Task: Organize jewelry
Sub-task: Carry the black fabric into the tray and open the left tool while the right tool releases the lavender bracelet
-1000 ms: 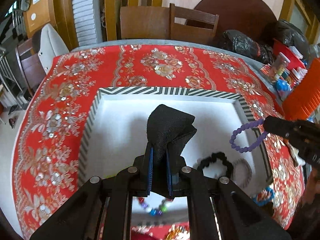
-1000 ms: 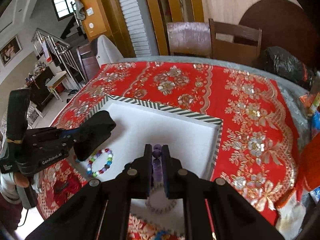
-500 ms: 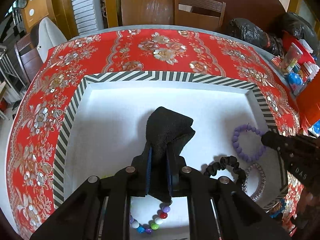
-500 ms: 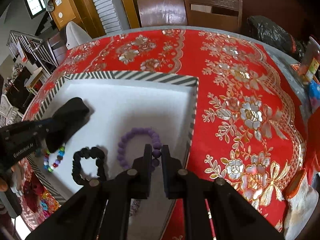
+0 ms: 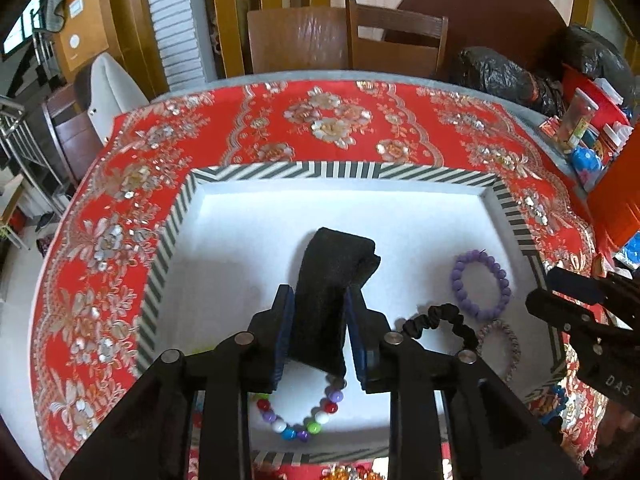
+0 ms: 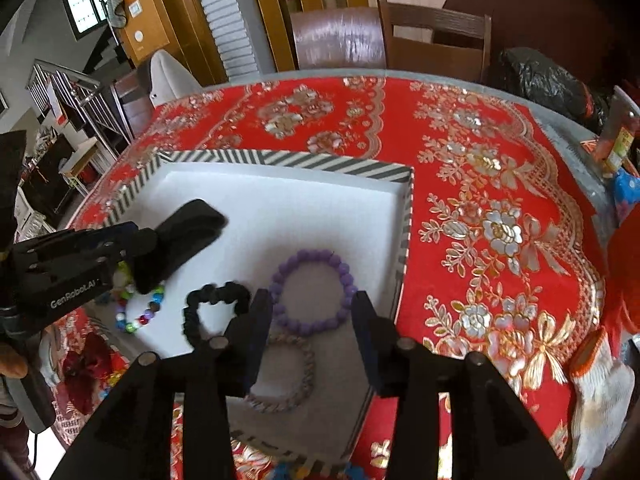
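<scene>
Gripping a black cloth (image 5: 328, 280), the left gripper (image 5: 320, 336) hovered over the white tray (image 5: 280, 184); the right gripper (image 6: 312, 320) stood released above a purple bracelet (image 6: 312, 292), apparently resting inside.

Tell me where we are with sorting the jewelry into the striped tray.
Done: purple bead bracelet, black scrunchie, silvery bracelet and multicolored bead bracelet lie inside the striped tray. In hand: left gripper holds a black fabric band above the tray; right gripper is open and empty. Left: a few colorful pieces outside the tray's near edge, too unclear to identify.
</scene>
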The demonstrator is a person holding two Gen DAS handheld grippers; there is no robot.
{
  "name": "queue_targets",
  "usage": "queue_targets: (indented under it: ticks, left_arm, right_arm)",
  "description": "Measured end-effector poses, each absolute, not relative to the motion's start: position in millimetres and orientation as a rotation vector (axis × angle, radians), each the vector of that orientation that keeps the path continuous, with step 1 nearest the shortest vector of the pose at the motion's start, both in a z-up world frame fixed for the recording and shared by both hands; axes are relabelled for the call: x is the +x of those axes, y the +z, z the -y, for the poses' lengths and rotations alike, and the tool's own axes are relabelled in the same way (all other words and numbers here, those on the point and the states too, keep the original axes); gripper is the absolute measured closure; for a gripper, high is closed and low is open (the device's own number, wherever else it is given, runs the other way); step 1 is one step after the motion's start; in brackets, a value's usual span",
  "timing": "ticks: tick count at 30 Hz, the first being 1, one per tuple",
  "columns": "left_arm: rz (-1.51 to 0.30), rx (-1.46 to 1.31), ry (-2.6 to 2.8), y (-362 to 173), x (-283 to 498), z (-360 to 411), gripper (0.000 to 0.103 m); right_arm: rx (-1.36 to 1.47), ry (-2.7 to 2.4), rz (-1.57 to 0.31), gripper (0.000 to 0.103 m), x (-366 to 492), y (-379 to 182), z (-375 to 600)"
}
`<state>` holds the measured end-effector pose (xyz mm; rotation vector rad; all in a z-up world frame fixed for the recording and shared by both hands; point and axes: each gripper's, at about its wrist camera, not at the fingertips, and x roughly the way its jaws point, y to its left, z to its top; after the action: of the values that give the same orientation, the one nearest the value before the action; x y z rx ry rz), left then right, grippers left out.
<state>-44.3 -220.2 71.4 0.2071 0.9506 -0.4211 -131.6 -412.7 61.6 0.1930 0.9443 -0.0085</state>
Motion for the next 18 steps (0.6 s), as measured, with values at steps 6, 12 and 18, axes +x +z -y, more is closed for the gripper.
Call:
queue_targets:
  ticks: [6,12,18]
  left_arm:
    - [-0.91,0.201,-0.426,87,-64,211,0.065]
    - [-0.885,0.204,-0.439,98,-86,204,0.064]
    - [-0.857,0.194,-0.467,110,-112,196,0.058]
  right_arm:
    - [0.212,-0.017,-0.901,0.05,-159,79,404]
    - [0.22,-0.015,-0.869,0.047,-186,94,396]
    - [0.206,-0.002,-0.845,0.046,-206,105,384]
